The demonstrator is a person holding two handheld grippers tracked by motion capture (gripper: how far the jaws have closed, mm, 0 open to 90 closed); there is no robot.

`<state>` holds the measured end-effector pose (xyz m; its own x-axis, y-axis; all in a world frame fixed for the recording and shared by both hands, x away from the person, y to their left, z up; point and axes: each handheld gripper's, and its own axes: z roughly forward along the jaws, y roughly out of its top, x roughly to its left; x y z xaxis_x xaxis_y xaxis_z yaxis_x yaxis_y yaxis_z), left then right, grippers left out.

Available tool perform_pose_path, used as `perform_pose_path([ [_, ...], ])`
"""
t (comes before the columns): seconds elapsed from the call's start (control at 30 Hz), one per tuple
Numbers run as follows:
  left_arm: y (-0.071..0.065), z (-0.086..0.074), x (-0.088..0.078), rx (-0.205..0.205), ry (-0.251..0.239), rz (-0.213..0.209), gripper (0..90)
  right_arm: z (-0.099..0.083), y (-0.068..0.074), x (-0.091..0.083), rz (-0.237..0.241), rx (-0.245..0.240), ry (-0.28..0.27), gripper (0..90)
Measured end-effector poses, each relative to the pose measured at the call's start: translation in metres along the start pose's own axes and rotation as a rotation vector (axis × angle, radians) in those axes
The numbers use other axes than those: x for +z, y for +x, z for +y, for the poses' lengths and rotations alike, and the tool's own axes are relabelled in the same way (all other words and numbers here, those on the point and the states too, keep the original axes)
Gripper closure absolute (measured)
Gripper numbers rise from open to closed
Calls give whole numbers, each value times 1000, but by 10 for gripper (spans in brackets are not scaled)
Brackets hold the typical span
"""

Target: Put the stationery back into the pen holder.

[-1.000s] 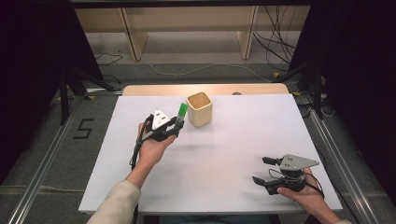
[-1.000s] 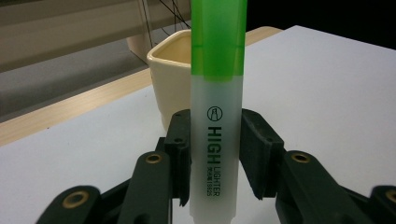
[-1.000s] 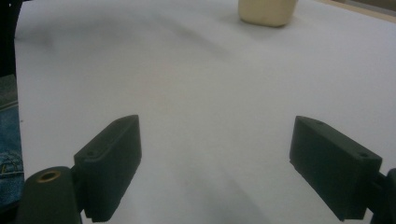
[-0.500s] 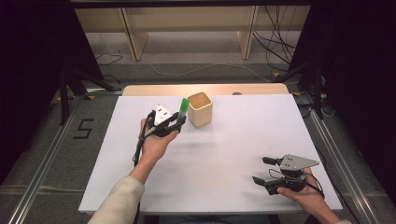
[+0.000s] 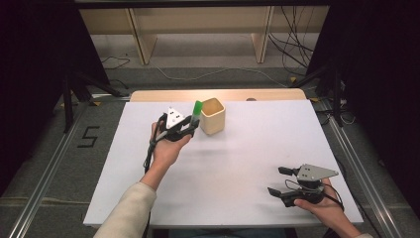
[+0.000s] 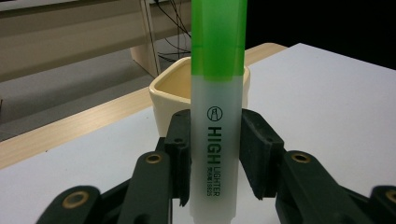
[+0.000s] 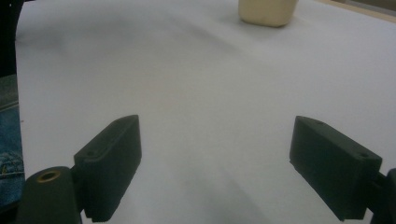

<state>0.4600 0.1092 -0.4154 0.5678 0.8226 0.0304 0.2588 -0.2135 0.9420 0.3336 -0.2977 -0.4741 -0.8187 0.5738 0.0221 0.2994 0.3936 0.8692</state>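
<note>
I am seeing the left hand-held gripper clamping a green-capped translucent plastic highlighter upright, just beside the cream square ceramic cup on the white desk. The right hand-held gripper is resting near the desk's edge, jaws spread wide, grasping nothing.

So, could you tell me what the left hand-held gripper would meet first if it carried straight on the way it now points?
Most likely the cream cup. The left hand-held gripper, shut on the green highlighter, points at the cup just beyond, so the highlighter's green end would probably reach the cup's rim first, though depth is hard to judge.
</note>
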Motion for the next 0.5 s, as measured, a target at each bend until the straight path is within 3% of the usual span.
perform_pose_path([
  [0.5, 3, 13, 11, -9, -14, 1, 663, 0, 0, 0, 6, 9, -3, 174],
])
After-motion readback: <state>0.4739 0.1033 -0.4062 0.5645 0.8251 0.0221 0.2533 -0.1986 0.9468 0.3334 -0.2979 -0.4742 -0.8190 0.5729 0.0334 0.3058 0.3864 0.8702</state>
